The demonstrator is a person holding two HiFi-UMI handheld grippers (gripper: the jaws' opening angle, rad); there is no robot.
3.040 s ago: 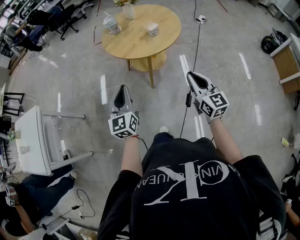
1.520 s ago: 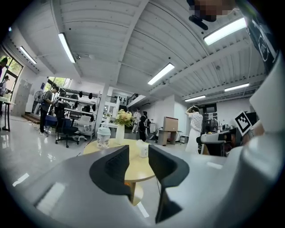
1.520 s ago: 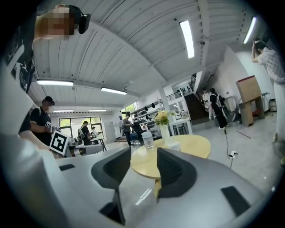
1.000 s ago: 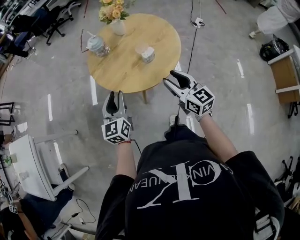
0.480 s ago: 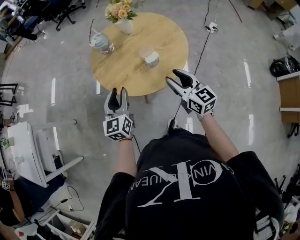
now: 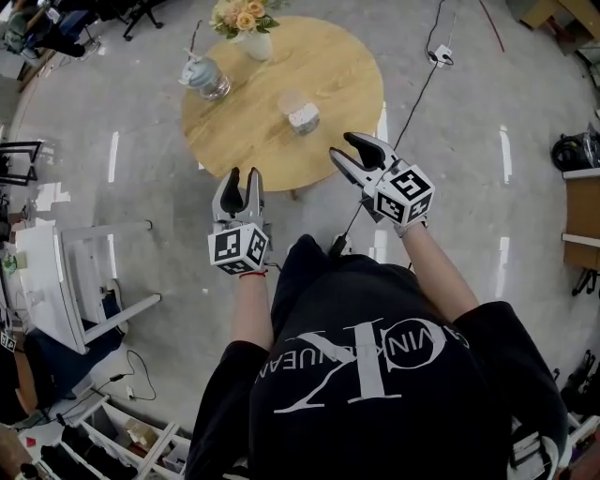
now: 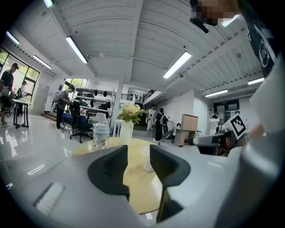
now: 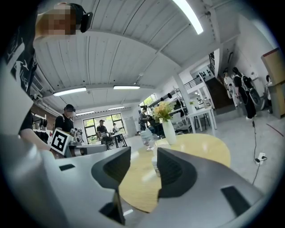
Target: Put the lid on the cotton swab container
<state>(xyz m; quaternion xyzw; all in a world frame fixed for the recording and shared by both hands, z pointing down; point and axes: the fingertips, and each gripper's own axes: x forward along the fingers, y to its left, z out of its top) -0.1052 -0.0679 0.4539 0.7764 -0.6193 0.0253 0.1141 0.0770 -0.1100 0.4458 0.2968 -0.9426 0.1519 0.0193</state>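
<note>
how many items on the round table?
3 on the table: flower vase at the far edge, jar far left, small container near the middle. None seem hidden.

A round table [image 6: 328, 75] stands on the floor in front of the person. On it, a vase of flowers [image 6: 246, 23] sits at the far edge. A jar [image 6: 203, 77] sits at the left edge, near the vase. A small container [image 6: 302, 114] sits near the middle. The left gripper [image 6: 243, 175] is at the near edge. The right gripper [image 6: 343, 145] is over the near edge, right of the container.
</note>
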